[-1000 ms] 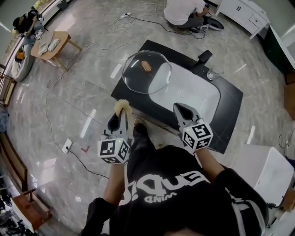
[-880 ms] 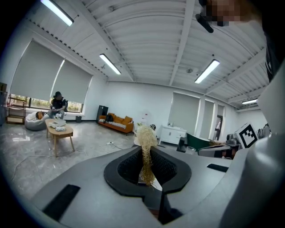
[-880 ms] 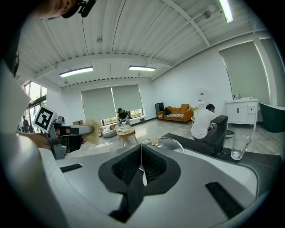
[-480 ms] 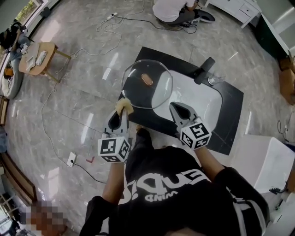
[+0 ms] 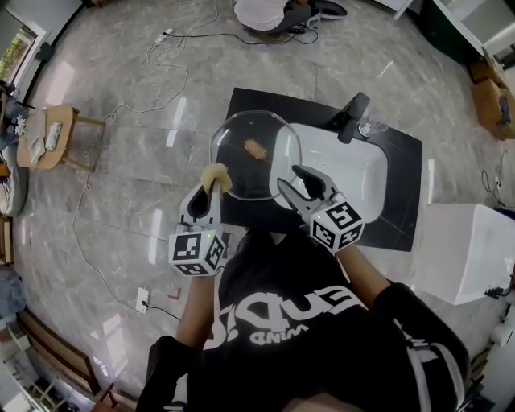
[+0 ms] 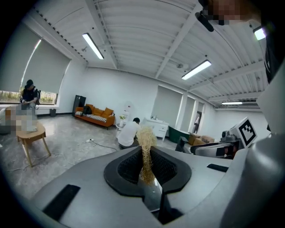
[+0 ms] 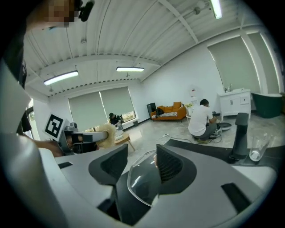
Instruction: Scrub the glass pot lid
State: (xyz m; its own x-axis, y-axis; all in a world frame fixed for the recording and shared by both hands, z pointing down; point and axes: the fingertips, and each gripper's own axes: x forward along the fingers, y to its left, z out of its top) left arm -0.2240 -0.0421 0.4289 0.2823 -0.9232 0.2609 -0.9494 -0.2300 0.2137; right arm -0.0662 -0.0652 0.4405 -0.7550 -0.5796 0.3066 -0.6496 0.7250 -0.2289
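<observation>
Lid edge: the glass pot lid (image 5: 245, 169) lies across the left end of the worktop (image 5: 402, 201). Its left rim reaches the worktop's edge and its right side hangs over the sink basin (image 5: 350, 173).
Grip, right: the right tongs (image 5: 291, 180) have their jaws apart and have just been opening. The lid's near rim stands in the gap, close against one pad; it is hard to tell whether it touches.
Grip, left: the left tongs (image 5: 209, 191) are clamped on a straw-coloured fibre scrubber (image 5: 216, 175). It sticks out past the tips, just beside the lid's near-left rim.
Open room: bare floor (image 5: 121, 177) lies left of the worktop, and bare black surface lies right of the basin. A black faucet (image 5: 352, 117) and a drinking glass (image 5: 370, 127) stand at the basin's far rim, well apart from both tongs.
Knob: brown (image 5: 256, 149), near the lid's middle.
Surface: a black slab with the white basin set into it.
Floor: glossy grey marble, crossed by a cable (image 5: 173, 48).
Room: a small wooden table (image 5: 56, 133) stands far left and a white cabinet (image 5: 459, 253) stands right. A person (image 5: 265, 12) crouches beyond the worktop, and an orange sofa (image 6: 94, 115) stands by the far wall.
</observation>
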